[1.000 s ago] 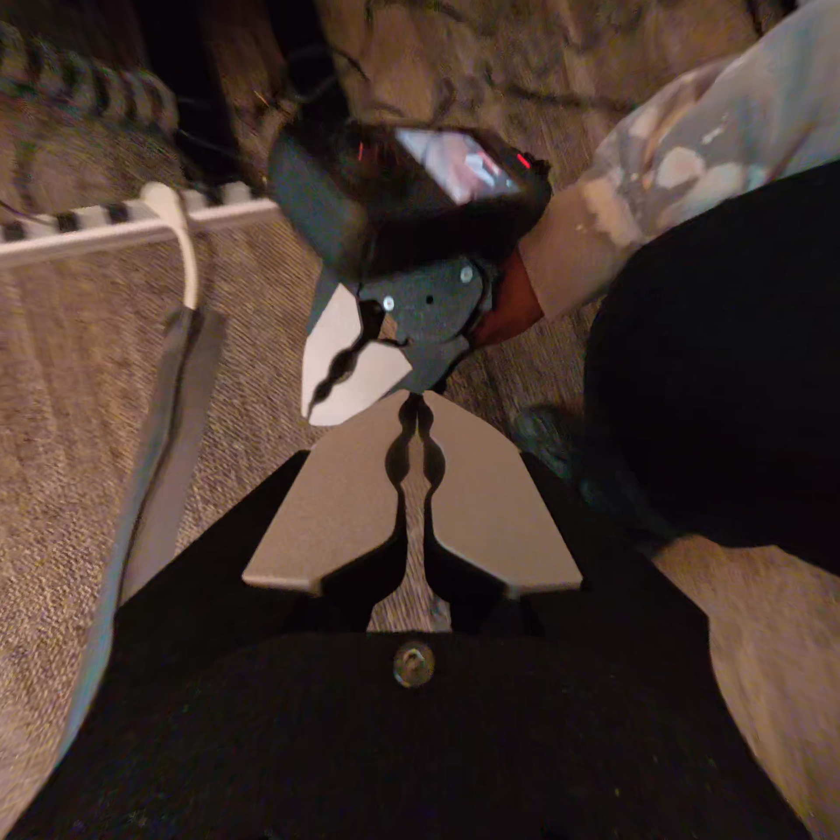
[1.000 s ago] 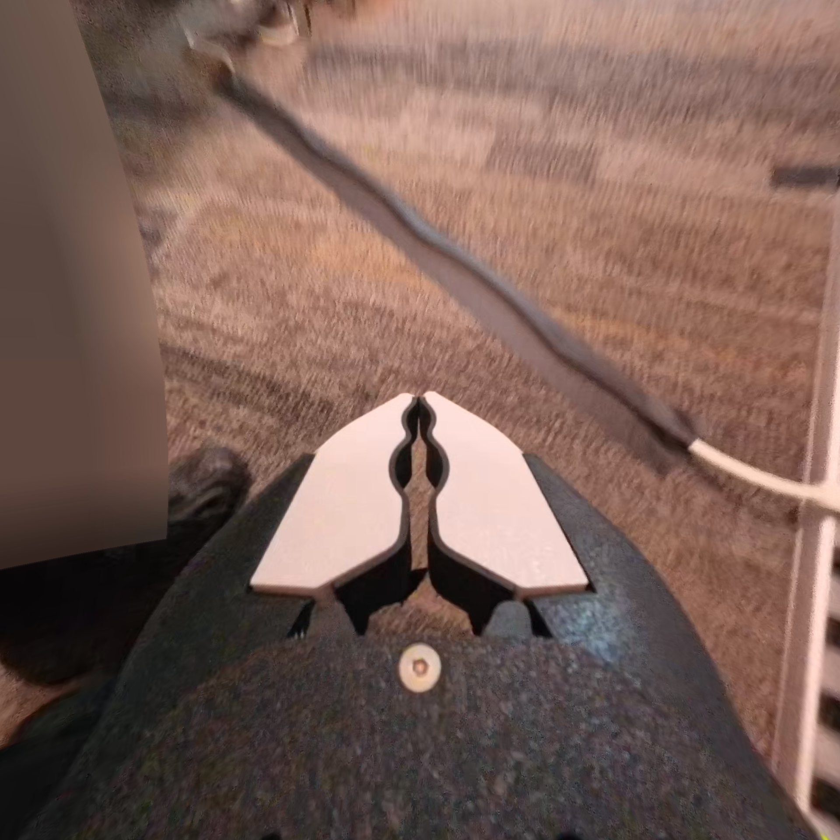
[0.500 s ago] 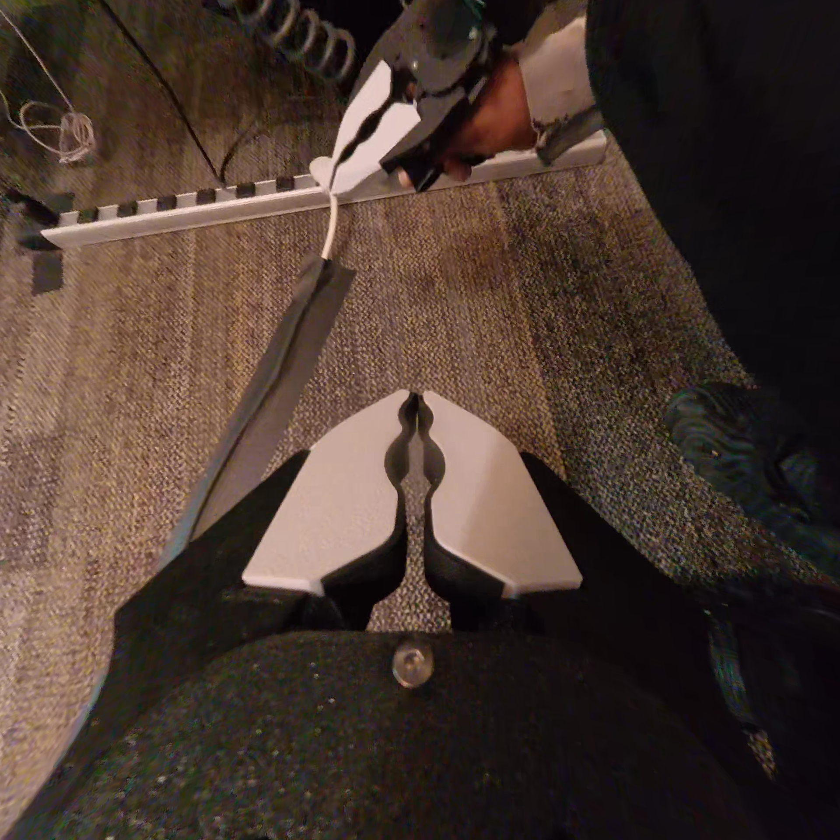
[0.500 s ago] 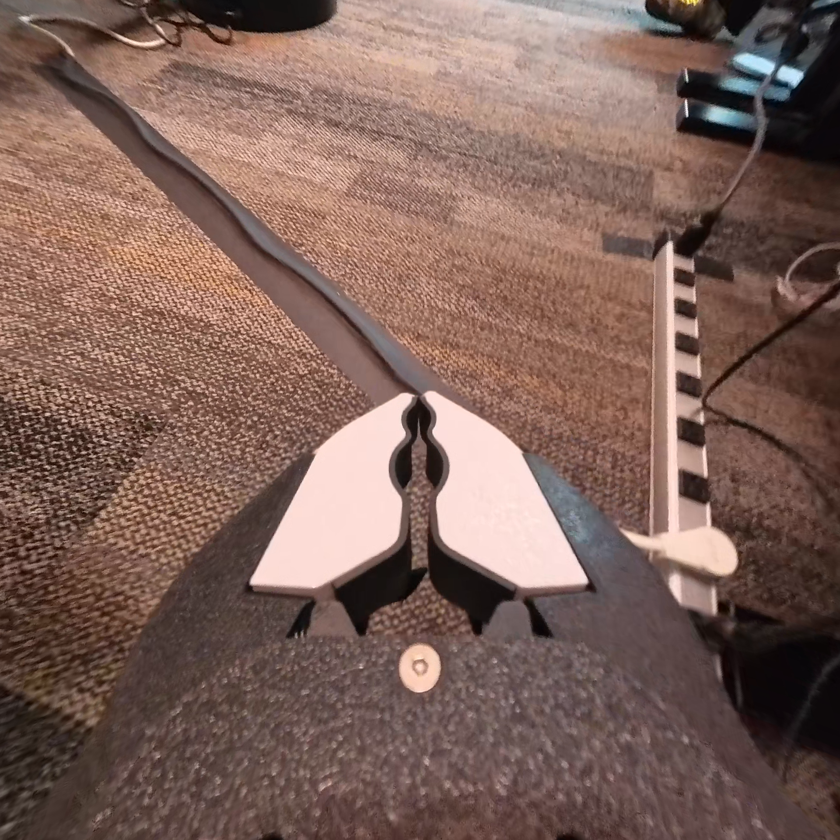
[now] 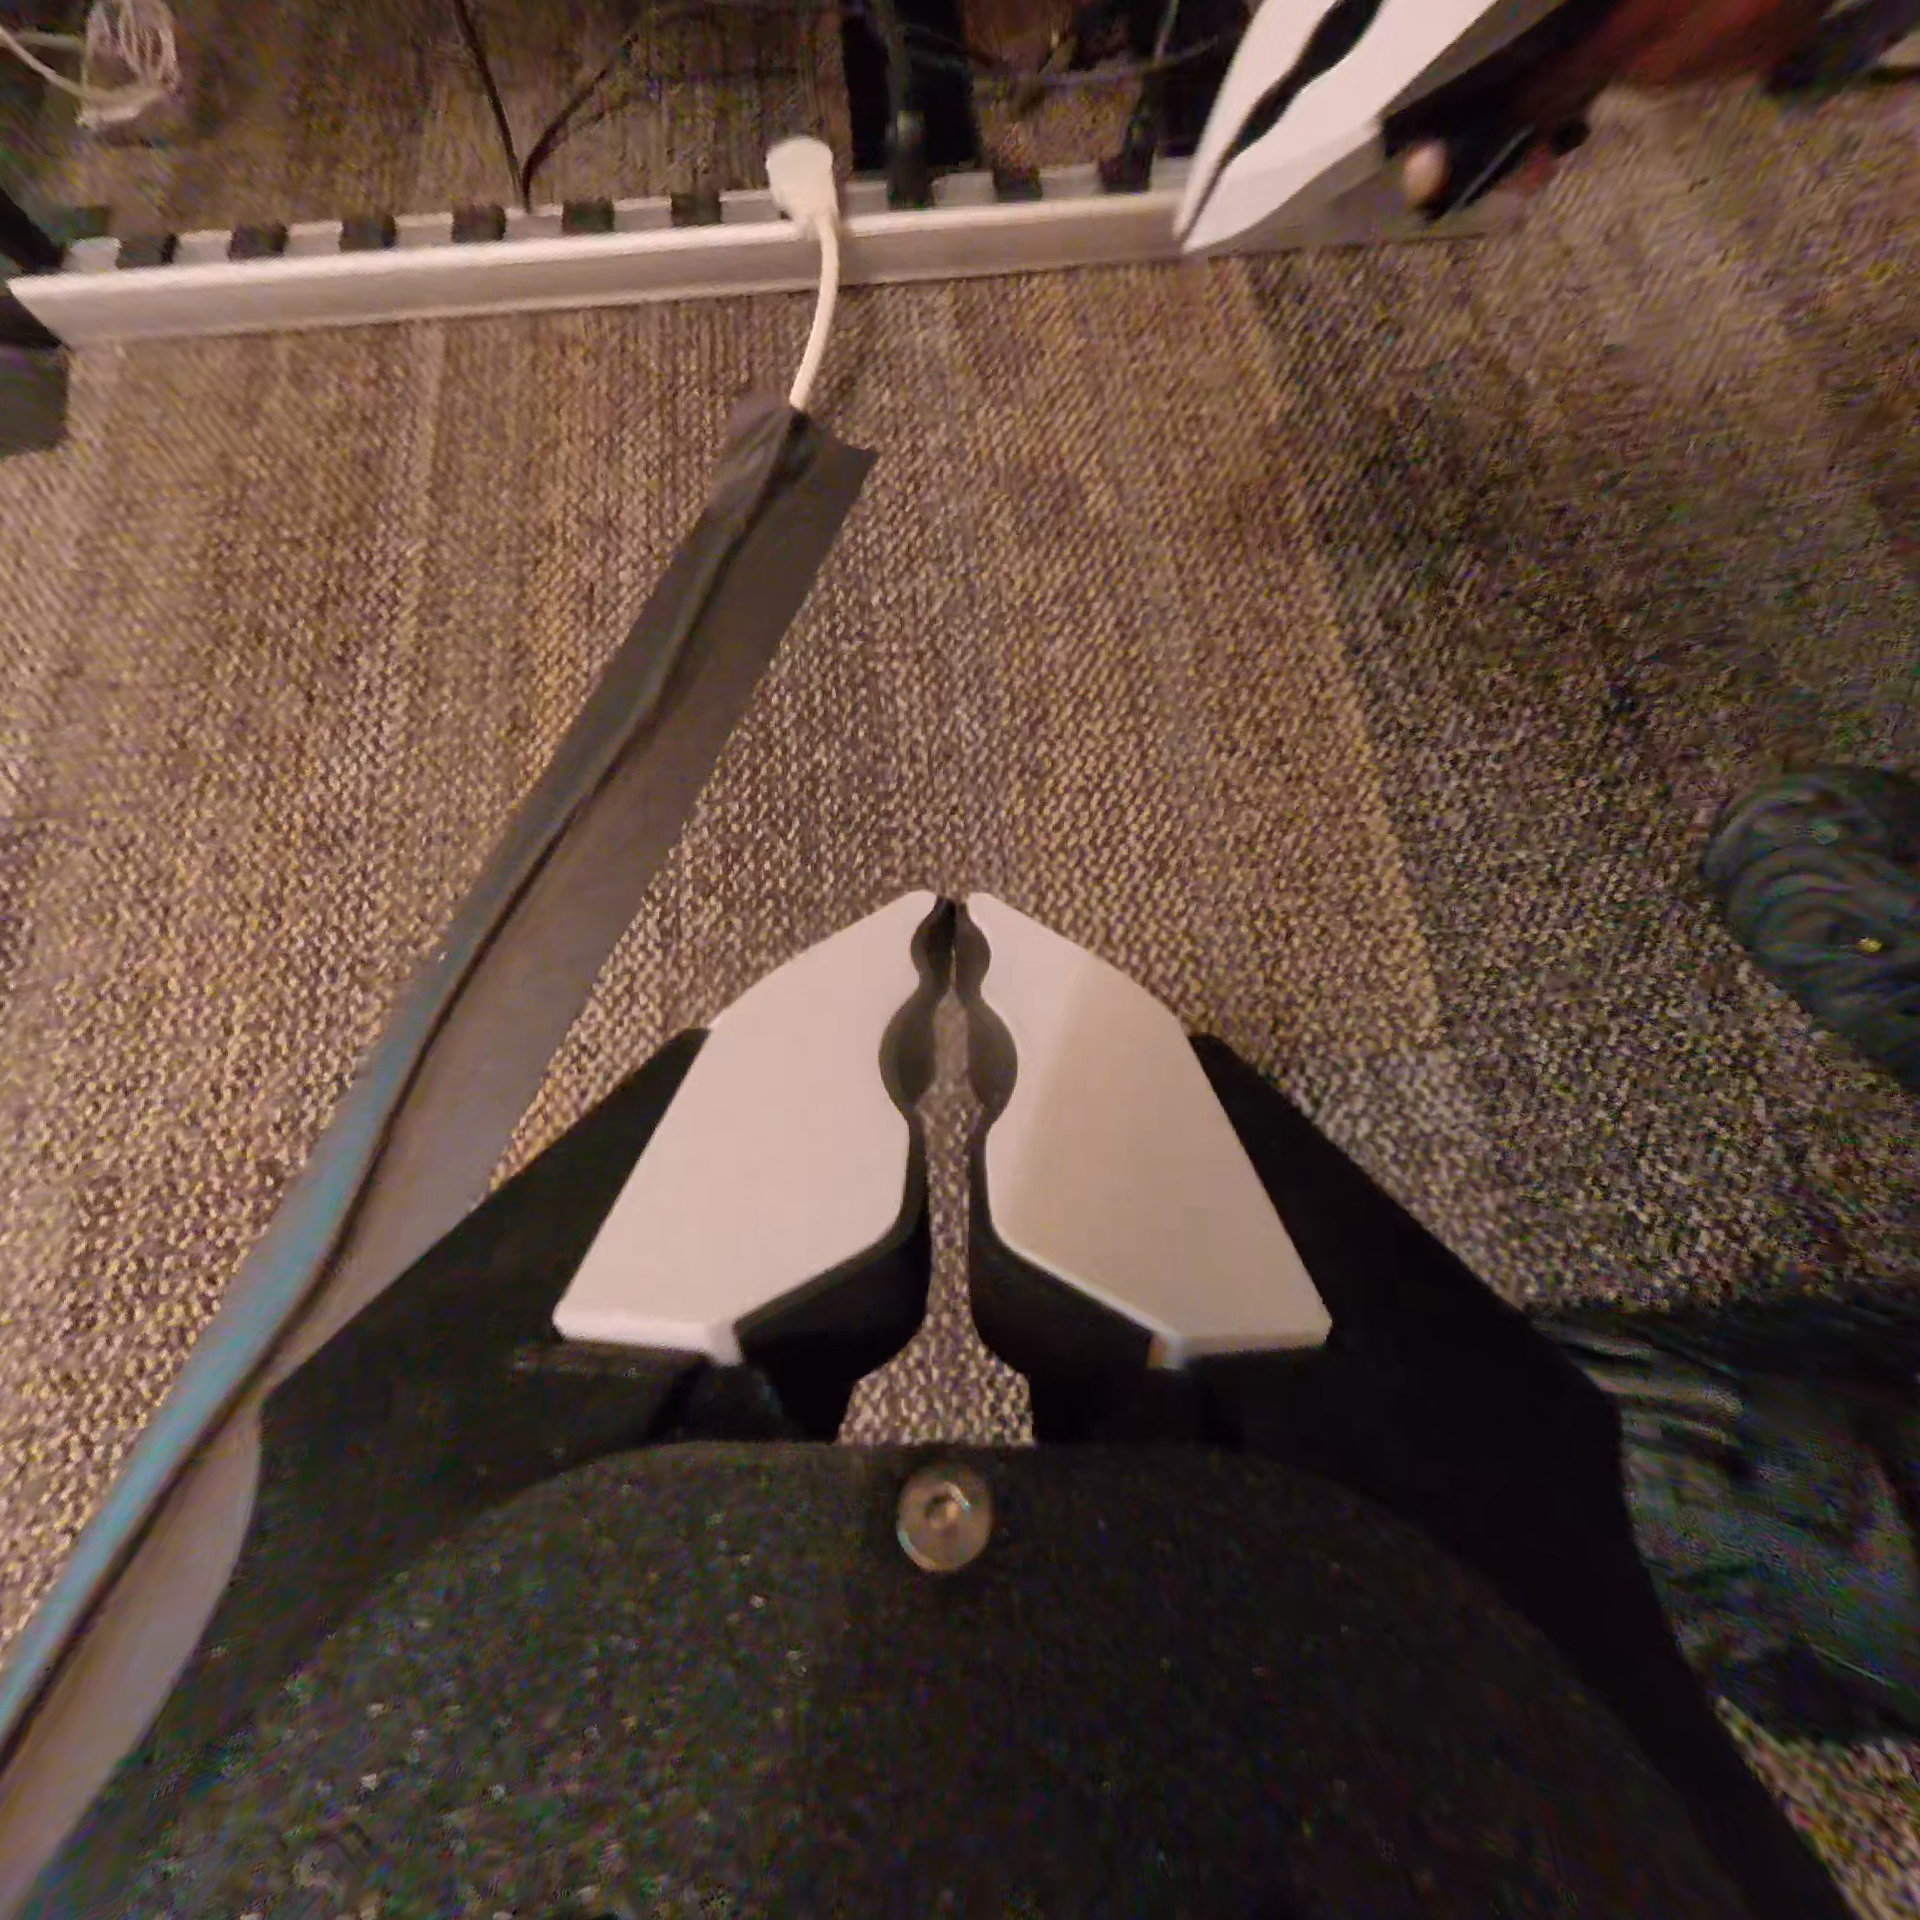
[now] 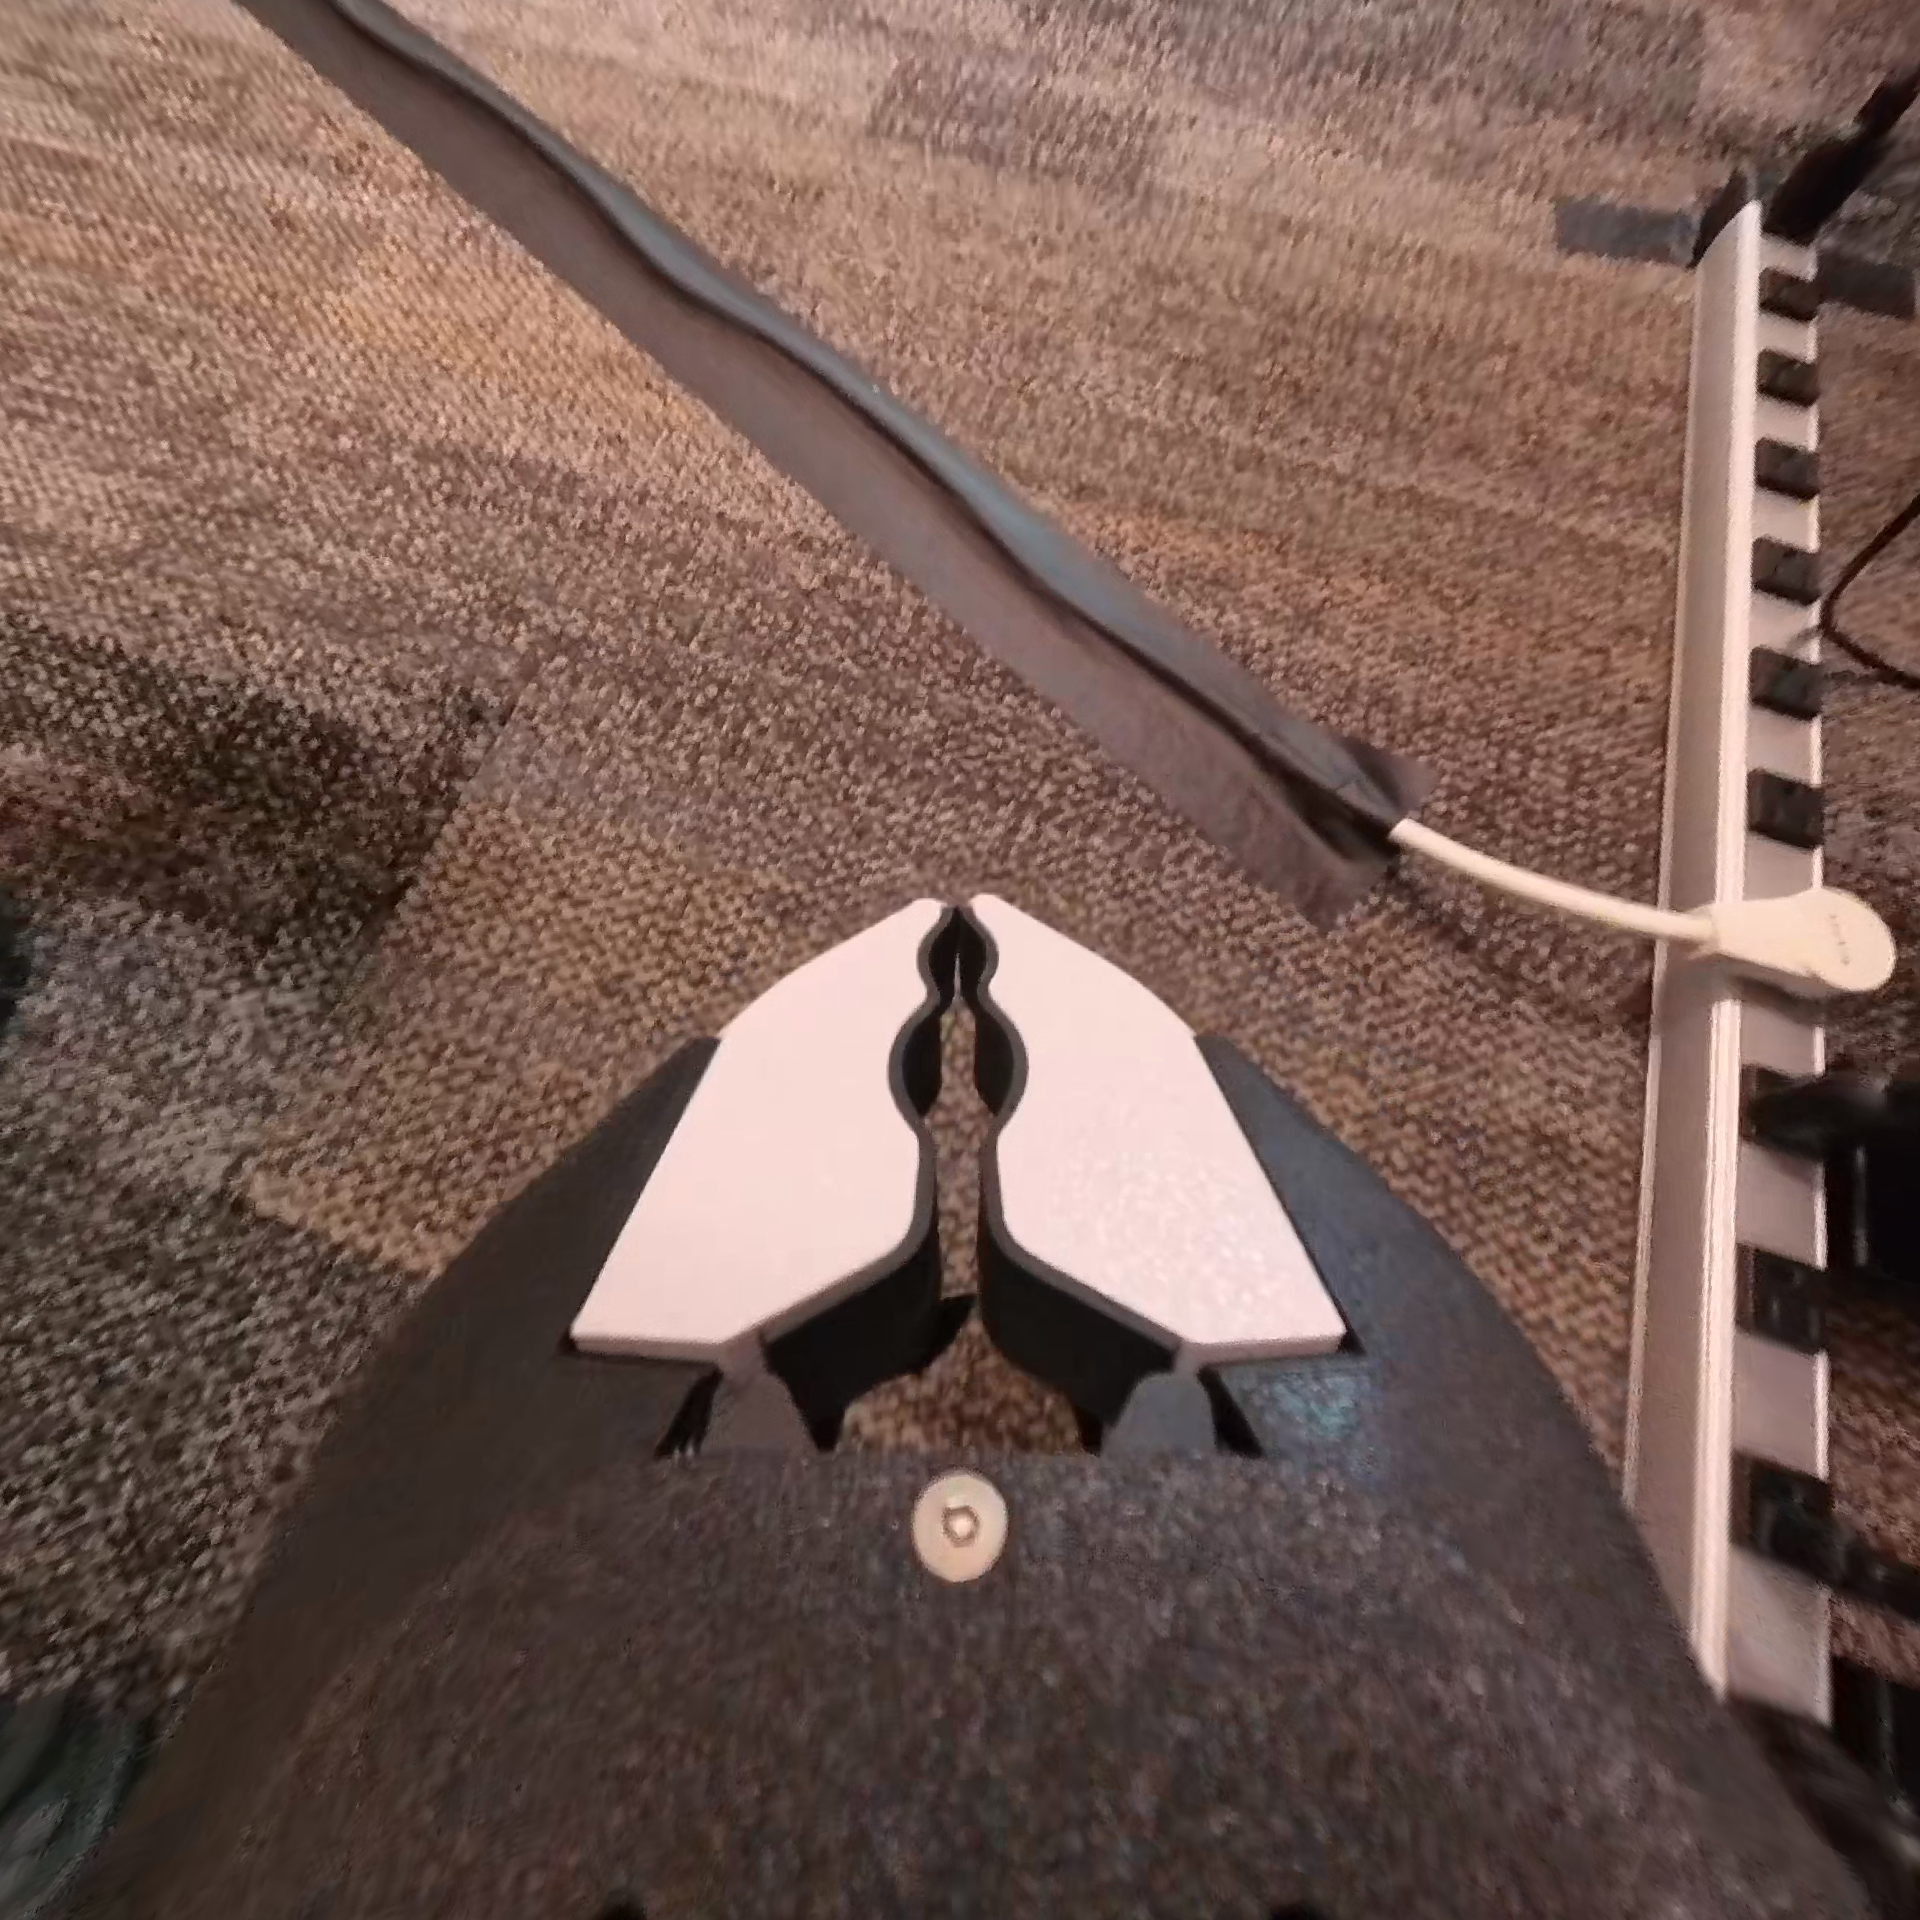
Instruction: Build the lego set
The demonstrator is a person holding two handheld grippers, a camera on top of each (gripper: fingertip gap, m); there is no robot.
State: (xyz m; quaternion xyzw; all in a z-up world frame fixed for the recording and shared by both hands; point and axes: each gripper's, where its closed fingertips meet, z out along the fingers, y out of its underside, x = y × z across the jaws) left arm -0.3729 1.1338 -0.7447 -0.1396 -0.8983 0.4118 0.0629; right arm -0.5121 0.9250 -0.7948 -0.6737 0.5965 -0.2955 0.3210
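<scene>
The left gripper points down at brown carpet, its white fingers pressed together at the tips with nothing between them; the right gripper is likewise clenched on nothing, its tips meeting over the same carpet; no lego shows in either view, so where the set lies cannot be told; a dark tape strip runs slantwise across the floor on the left gripper's left side, covering a cord; a white cable comes out of the strip's far end and rises to a white plug seated in a long white power strip; in the right wrist view that power strip stands along the right edge, with the plug just beyond the tape's end; in the left wrist view the right gripper shows at the top right corner, over the power strip, tips closed; a dark shoe sits at the right edge.
</scene>
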